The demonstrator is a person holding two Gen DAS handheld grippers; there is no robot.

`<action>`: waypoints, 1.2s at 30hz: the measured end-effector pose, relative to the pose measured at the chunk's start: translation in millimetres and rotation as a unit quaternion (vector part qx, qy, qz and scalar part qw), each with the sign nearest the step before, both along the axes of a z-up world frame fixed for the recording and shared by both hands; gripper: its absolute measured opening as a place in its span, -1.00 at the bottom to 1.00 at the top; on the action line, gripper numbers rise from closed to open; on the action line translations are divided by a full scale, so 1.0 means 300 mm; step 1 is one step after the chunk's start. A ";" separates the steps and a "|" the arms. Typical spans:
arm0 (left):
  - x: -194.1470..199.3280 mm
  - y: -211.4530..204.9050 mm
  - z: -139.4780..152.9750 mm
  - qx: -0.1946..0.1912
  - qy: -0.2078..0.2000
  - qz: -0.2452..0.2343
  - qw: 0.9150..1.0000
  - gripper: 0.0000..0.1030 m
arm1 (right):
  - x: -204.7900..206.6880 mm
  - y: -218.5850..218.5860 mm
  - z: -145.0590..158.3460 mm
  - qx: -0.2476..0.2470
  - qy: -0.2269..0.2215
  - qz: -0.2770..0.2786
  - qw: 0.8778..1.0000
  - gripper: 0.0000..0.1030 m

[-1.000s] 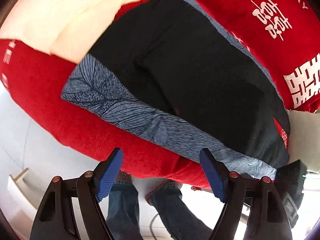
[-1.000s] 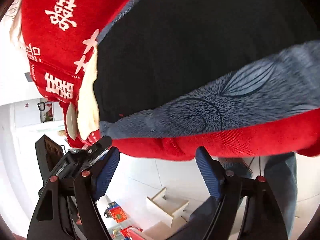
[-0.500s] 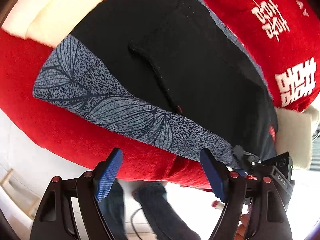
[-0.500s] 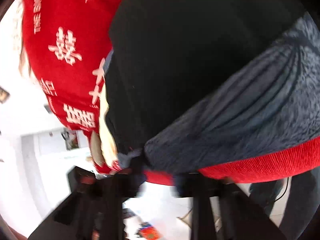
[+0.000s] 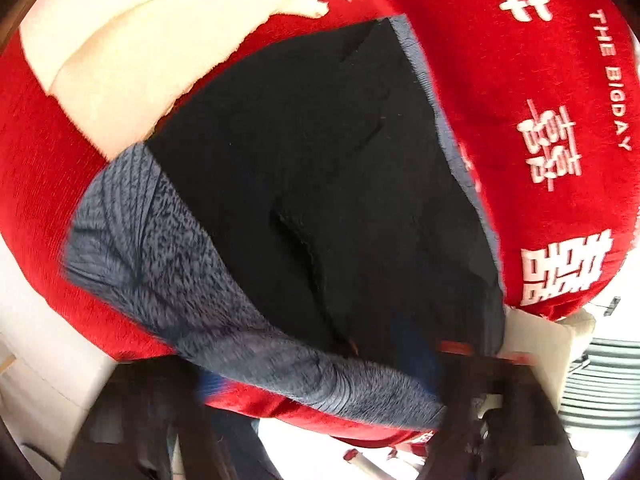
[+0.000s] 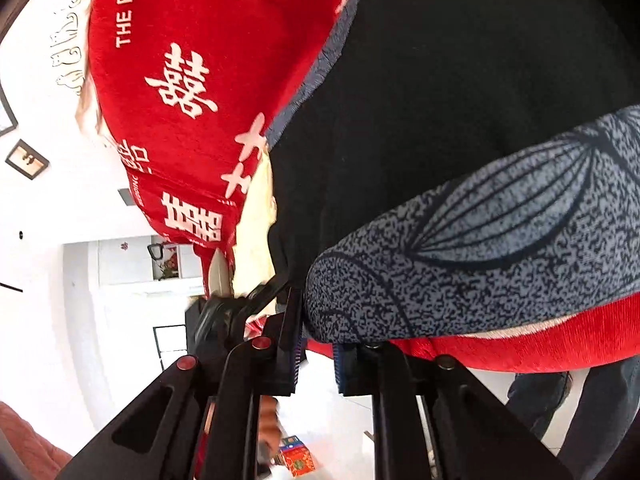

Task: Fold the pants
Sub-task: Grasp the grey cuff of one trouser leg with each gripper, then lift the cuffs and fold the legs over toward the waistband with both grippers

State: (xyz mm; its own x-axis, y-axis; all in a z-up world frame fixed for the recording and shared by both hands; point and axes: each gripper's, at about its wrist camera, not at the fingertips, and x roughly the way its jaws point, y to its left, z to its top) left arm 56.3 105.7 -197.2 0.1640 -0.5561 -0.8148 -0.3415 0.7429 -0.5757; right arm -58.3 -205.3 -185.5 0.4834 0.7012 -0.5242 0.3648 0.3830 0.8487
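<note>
Both grippers stood wide a second ago; now the right gripper (image 6: pixel 318 354) pinches the blue-grey leaf-print waistband (image 6: pixel 472 240) corner of the black pants (image 5: pixel 312 168) on the red printed blanket (image 5: pixel 540 80), while the blurred left gripper (image 5: pixel 320 432) jaws are closing around the band's edge.

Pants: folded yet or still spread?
Spread. The black pants lie flat on the red blanket, patterned waistband along its near edge; no layer is doubled over.
</note>
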 end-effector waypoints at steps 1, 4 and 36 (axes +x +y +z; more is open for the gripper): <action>0.006 0.000 -0.009 0.000 0.003 -0.002 1.000 -0.23 | -0.009 -0.003 -0.016 -0.001 0.006 0.001 1.000 -0.66; 0.002 0.002 -0.017 -0.009 0.005 -0.012 1.000 -0.45 | -0.057 -0.039 -0.070 -0.008 0.019 -0.007 1.000 -0.48; 0.086 -0.047 0.185 0.007 -0.035 -0.123 0.992 -0.59 | -0.122 -0.257 0.042 0.010 0.017 -0.160 0.987 -0.76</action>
